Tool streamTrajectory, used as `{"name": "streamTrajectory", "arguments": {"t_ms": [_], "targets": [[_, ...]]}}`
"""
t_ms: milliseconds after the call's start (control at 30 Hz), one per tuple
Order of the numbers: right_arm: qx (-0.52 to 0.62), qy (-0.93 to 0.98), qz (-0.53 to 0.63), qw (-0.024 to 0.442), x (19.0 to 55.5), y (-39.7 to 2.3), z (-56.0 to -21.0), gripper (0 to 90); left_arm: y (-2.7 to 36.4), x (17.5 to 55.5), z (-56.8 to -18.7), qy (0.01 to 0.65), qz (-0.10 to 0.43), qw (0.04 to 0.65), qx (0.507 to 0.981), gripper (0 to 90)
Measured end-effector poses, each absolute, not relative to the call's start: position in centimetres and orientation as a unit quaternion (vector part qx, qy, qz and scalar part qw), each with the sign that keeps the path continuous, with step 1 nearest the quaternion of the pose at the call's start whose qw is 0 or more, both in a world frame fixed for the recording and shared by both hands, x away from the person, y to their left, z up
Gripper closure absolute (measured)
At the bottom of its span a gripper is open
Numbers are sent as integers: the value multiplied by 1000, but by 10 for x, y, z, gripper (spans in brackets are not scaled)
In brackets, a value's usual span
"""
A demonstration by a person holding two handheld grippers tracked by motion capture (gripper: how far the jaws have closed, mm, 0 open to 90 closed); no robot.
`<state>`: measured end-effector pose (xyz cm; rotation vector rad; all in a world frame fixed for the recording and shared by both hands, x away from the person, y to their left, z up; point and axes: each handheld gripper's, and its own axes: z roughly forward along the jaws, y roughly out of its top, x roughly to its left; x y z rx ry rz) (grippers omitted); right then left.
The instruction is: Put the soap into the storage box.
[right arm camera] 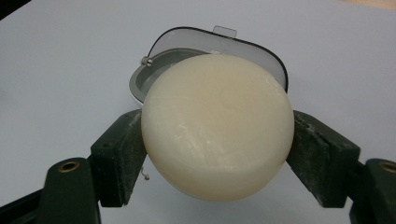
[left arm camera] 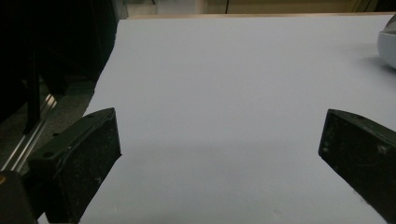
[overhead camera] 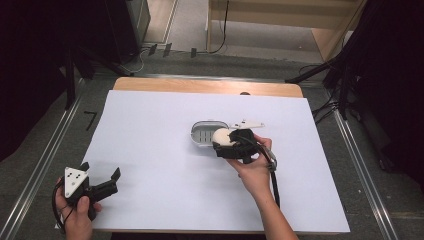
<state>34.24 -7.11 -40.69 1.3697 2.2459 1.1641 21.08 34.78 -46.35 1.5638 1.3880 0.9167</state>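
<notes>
The right gripper (right arm camera: pixel 217 144) pinches a smooth, round, cream soap bar (right arm camera: pixel 217 126) just above the open grey oval soap case (overhead camera: pixel 206 134) mid-table. The left gripper (overhead camera: pixel 100 176), jaws spread, sits near the white sheet's (overhead camera: pixel 150 165) near-left corner.

We count two grippers: the left gripper (overhead camera: pixel 100 179), its jaws spread wide, and the right gripper (overhead camera: pixel 226 141), its jaws closed on the sides of a soap. We count one round cream soap bar (right arm camera: pixel 217 126), sitting between the right gripper's jaws. We count one grey soap case (overhead camera: pixel 206 134), lid open, just beyond the right gripper's jaws and well apart from the left gripper. We count one white sheet (overhead camera: pixel 160 165) beneath both grippers, on one wooden table (overhead camera: pixel 200 85).
</notes>
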Motion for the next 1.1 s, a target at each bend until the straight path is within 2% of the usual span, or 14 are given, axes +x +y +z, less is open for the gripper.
{"name": "streamTrajectory", "arguments": {"t_ms": [1100], "targets": [[476, 778, 391, 126, 371, -42, -407, 253, 348, 211, -464, 553, 365, 416, 623, 0]]}}
